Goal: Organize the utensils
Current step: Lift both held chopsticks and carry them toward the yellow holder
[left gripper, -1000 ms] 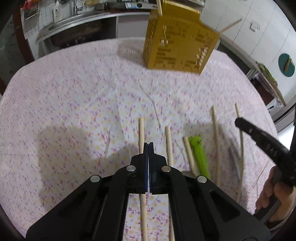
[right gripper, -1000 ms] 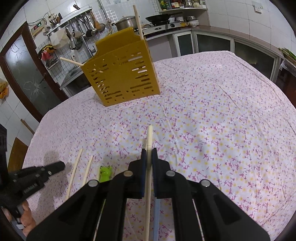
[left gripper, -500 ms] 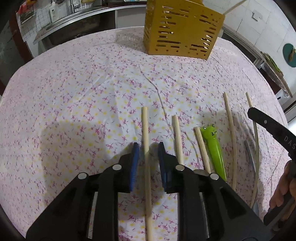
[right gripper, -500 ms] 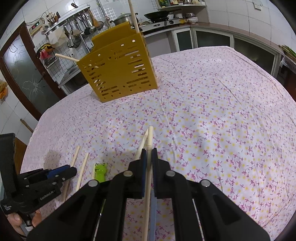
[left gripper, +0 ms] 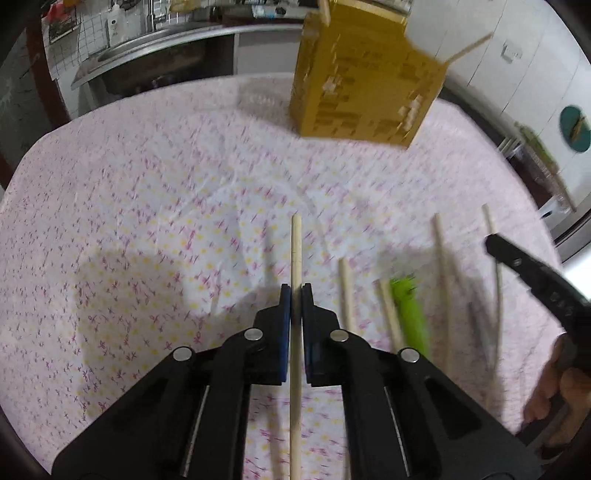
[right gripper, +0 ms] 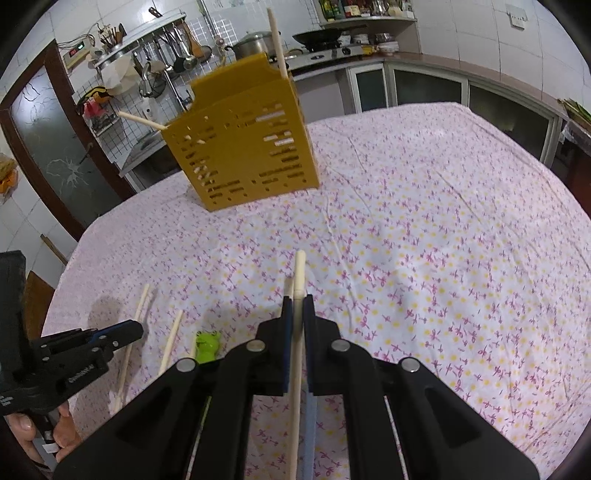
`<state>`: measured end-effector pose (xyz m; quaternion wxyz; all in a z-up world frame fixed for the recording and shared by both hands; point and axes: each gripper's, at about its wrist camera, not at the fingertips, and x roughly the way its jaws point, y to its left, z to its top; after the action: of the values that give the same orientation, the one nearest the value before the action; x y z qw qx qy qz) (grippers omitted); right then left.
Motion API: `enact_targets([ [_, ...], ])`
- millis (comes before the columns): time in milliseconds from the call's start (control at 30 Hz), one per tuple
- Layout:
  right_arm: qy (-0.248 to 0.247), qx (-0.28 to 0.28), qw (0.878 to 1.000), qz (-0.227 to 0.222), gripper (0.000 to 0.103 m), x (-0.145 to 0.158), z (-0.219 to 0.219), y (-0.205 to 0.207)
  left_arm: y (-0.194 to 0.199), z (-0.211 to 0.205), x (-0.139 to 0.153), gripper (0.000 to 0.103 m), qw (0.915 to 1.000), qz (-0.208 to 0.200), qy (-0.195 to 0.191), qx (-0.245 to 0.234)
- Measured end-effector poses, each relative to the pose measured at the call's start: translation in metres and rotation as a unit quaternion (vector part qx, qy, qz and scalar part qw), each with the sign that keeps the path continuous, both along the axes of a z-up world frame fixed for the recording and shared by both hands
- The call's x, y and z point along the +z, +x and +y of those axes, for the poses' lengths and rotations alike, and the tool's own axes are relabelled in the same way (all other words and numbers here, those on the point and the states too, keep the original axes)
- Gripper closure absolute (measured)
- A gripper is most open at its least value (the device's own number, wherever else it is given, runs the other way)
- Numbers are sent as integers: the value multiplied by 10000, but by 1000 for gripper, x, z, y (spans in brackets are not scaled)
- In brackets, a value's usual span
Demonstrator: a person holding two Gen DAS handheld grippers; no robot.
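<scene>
Floral tablecloth (right gripper: 424, 240), pot (right gripper: 255, 43), wok (right gripper: 320, 36).

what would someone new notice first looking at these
First, the yellow slotted holder at the table's far side, with sticks poking out of its top. Next, both grippers: the left gripper is shut on a wooden chopstick, and the right gripper on a pale chopstick. Between them, more sticks and a green frog-headed utensil lie on the flowered cloth.

Cloth (right gripper: 424, 236) bare across middle and right side: open passage. Far end blocked by yellow caddy (right gripper: 243, 147), sticks poking from its top. Near left edge cluttered: loose chopsticks (left gripper: 441, 258), green frog piece (left gripper: 408, 310), lying side by side.
</scene>
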<state>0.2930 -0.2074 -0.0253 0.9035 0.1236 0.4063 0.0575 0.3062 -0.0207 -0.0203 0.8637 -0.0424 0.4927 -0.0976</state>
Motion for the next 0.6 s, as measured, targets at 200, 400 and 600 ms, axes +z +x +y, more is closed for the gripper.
enact_targets([
  [200, 36, 20, 9992, -386, 97, 25, 0, -3, -7, 2, 37, 99, 9969, -673, -409, 26],
  [400, 18, 22, 9968, -805, 97, 49, -1, -2, -6, -6, 63, 99, 9910, -1230, -526, -20],
  [600, 154, 47, 9973, -717, 97, 41, -6, 10, 1, -6, 52, 99, 9924, -1111, -525, 68],
])
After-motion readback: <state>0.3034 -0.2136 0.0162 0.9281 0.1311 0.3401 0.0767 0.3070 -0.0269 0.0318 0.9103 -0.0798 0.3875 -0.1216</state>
